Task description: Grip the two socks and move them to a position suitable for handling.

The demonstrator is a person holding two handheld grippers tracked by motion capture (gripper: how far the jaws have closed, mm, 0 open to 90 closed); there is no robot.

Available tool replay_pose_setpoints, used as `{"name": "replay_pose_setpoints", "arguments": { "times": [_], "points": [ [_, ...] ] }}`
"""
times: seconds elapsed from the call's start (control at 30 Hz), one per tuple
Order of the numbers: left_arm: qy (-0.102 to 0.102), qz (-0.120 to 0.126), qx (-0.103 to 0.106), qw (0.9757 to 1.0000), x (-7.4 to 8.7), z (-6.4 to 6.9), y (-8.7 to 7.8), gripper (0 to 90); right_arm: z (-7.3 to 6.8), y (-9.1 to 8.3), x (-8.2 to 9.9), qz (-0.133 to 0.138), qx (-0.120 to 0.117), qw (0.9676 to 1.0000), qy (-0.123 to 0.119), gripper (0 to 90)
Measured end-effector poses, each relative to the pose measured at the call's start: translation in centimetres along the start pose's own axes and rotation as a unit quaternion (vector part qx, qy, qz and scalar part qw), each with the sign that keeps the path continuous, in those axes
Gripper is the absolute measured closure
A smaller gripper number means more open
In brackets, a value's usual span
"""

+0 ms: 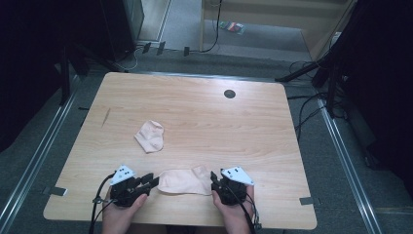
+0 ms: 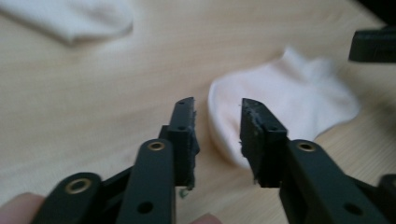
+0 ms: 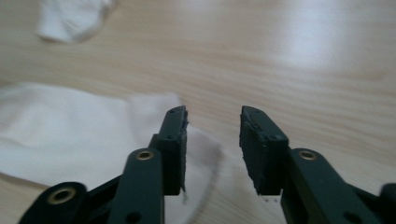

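A pale pink sock lies flat near the table's front edge, between the two grippers. My left gripper is at its toe end, jaws open, with the sock's toe just beyond and between the tips. My right gripper is at the cuff end, open, and the sock's cuff lies under and left of its jaws. A second pink sock lies crumpled toward the table's middle, seen also in the left gripper view and the right gripper view.
The wooden table has a small dark round hole near its far edge. Cables and dark stands crowd the floor beyond and to the right. A person's hands hold both grippers at the near edge.
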State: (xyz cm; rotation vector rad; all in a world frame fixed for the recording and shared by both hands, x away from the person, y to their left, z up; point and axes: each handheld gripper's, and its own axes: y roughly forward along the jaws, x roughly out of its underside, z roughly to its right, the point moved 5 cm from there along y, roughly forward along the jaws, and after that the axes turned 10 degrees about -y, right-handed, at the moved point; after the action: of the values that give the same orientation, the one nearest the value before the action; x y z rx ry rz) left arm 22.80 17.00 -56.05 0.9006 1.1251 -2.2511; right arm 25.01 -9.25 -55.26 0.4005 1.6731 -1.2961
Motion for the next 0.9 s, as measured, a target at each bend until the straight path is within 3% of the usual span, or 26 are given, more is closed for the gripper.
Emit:
{"name": "replay_pose_setpoints", "arguments": {
  "times": [0.07,0.1,0.17,0.23,0.27,0.33,0.37,0.4,0.43,0.47,0.57,0.6,0.67,0.73,0.9],
  "points": [
    [0.013,0.0,0.0,0.9999,-0.8,0.4,0.2,79.2,-1.8,-0.2,-0.5,0.021,-0.038,0.999,-0.004,77.8],
    [0.017,-0.006,-0.007,0.9998,-1.1,0.4,0.6,79.6,-3.5,0.0,-0.7,0.024,-0.062,0.9975,-0.021,82.6],
    [0.007,-0.014,-0.019,0.9997,-1.5,0.1,1.5,77.3,-6.4,0.8,-0.6,0.019,-0.098,0.9938,-0.049,86.8],
    [-0.006,-0.025,-0.01,0.9996,-1.4,-0.1,2.1,77.8,-8.9,1.6,-0.6,0.012,-0.127,0.9895,-0.068,90.0],
    [0.0,-0.022,-0.004,0.9997,-1.4,0.0,2.3,79.2,-9.6,2.0,-0.6,0.013,-0.133,0.988,-0.077,90.0],
    [0.026,0.019,-0.007,0.9994,-1.8,0.8,1.3,87.2,-11.2,2.9,-0.6,0.015,-0.15,0.9848,-0.087,90.0],
    [0.036,0.028,-0.001,0.999,-2.0,1.2,1.0,90.0,-11.6,3.3,-0.7,0.012,-0.154,0.9841,-0.087,90.0],
    [0.048,0.014,0.008,0.9987,-2.3,1.7,1.0,90.0,-11.8,3.5,-0.7,0.009,-0.158,0.9838,-0.084,90.0],
    [0.054,-0.017,0.019,0.9982,-2.2,1.9,1.5,90.0,-12.1,3.7,-0.7,0.007,-0.165,0.9827,-0.084,90.0],
    [0.058,-0.038,0.017,0.9974,-1.9,1.8,2.0,90.0,-12.2,3.9,-0.7,0.007,-0.167,0.982,-0.087,90.0],
    [0.037,-0.084,0.006,0.9958,-0.6,0.7,3.5,90.0,-12.4,4.5,-0.3,-0.013,-0.168,0.9819,-0.085,90.0],
    [0.034,-0.099,-0.008,0.9945,-0.1,0.2,4.0,90.0,-12.4,4.7,-0.2,-0.018,-0.168,0.9822,-0.083,90.0],
    [0.019,-0.095,-0.006,0.9953,0.1,-0.2,4.1,90.0,-12.4,5.1,0.2,-0.034,-0.169,0.9813,-0.084,90.0],
    [0.023,-0.09,-0.02,0.9955,-0.1,-0.4,4.1,90.0,-12.6,5.2,0.3,-0.041,-0.173,0.9798,-0.092,90.0],
    [-0.013,-0.087,0.004,0.9961,-0.2,-1.2,4.1,90.0,-12.7,4.7,0.6,-0.045,-0.172,0.9782,-0.107,90.0]
  ]
}}
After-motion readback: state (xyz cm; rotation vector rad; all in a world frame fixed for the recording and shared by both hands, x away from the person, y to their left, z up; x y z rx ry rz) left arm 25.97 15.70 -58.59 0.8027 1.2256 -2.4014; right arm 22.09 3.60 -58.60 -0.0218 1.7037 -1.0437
